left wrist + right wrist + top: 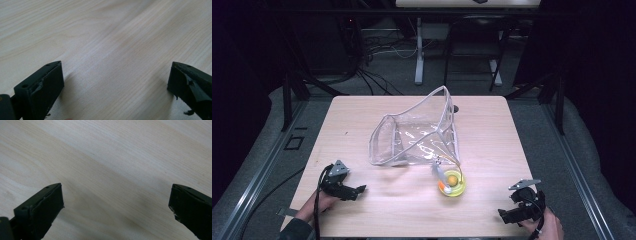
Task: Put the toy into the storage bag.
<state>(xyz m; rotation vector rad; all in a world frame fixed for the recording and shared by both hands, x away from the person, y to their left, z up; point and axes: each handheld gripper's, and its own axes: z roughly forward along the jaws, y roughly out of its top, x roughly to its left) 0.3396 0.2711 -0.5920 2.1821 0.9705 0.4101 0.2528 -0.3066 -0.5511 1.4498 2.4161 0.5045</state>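
Dark room, cables and metal stand legs on the floor beyond a light wooden desk [362,120].

High view: clear plastic bag [417,132] with pale trim sits mid-desk, mouth gaping. Just in front of the bag's right corner, a small yellow bowl [452,184] holds an orange ball; something pale and thin rests across the bowl's left rim, identity unclear. Left hand-held gripper [353,191] lies low on the desk, well left of the bowl, jaws pointing toward it. Right hand-held gripper [508,216] sits near the desk's front edge, well right of the bowl.

Left gripper view: jaws spread wide, bare wood between, nothing held.

Right gripper view: jaws likewise wide apart over bare wood, nothing held.
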